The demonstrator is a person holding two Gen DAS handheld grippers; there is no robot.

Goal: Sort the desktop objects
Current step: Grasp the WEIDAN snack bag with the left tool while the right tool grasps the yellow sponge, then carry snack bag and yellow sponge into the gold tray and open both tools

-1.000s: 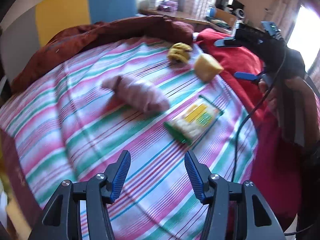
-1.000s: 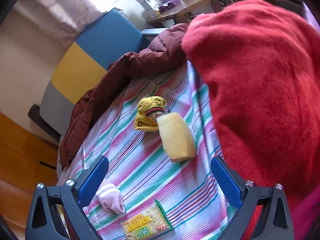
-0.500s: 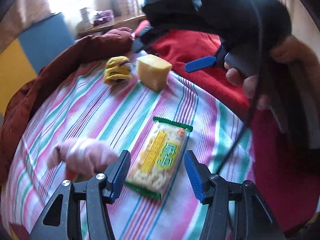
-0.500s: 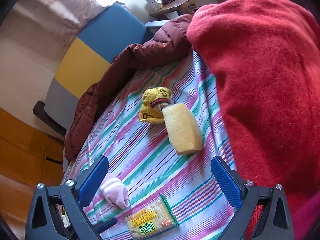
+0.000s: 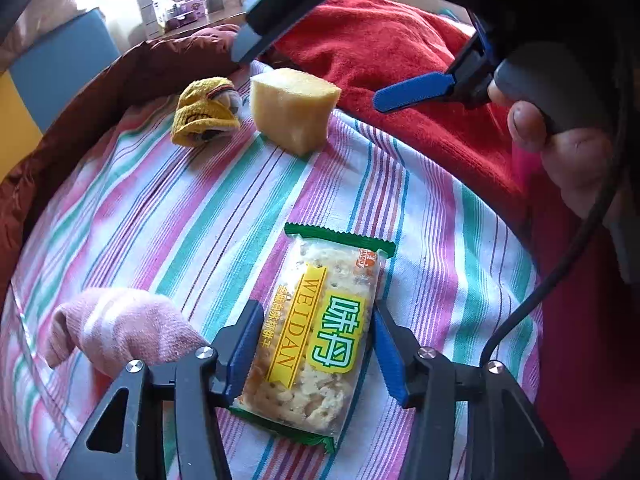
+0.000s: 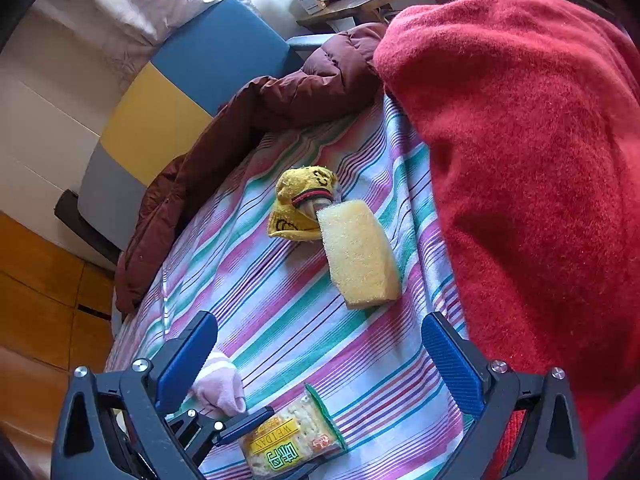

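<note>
- Cracker packet [image 5: 316, 336] lies on the striped cloth [image 5: 420, 216], between the closing fingers of the left gripper [image 5: 316, 344]; pad contact is unclear.
- Right gripper [image 6: 320, 352] hovers wide and empty.
- Sponge [image 6: 360, 256], yellow sock [image 6: 300, 204] and pink sock [image 5: 116, 328] appear unsorted.
- No sorting destination is visible; packet's near end is partly hidden.

Black left gripper [image 5: 316, 344], blue ribbed pads, silver screws, black right gripper [image 6: 320, 354], black cable [image 5: 560, 272]

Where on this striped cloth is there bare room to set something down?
Bare: the middle, between yellow sock and sponge above and cracker packet below. Crowded: around the closing left claw straddling the packet, beside pink sock.
</note>
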